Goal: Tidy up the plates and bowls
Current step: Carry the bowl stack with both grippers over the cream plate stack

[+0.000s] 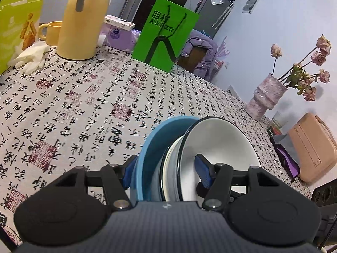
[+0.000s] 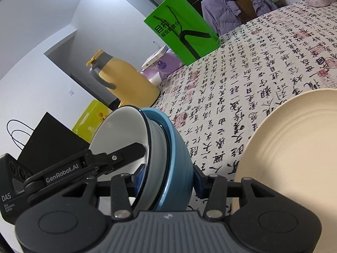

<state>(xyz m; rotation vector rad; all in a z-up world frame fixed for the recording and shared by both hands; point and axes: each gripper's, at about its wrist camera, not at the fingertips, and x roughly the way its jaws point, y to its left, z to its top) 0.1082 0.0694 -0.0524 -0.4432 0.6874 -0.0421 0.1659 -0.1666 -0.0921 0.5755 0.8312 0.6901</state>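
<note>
Both grippers, left [image 1: 166,172] and right [image 2: 168,179], clamp opposite rims of the nested bowls [image 1: 189,154], held tilted above the tablecloth [image 1: 84,105] just beside the beige plate [image 2: 294,147]; glazed ceramic looks heavy, slippery, brittle, so rim grips seem advisable.

both wrist views close on bowls [image 1: 189,160]

The white bowl [image 1: 219,145] looks glazed and glossy, nested in a smooth, matt blue bowl [image 1: 151,145]. Under them the tablecloth [image 1: 84,105] is woven cloth printed with calligraphy. Beside the bowls, the cream plate [image 2: 294,147] shows a matt, ridged surface.
</note>
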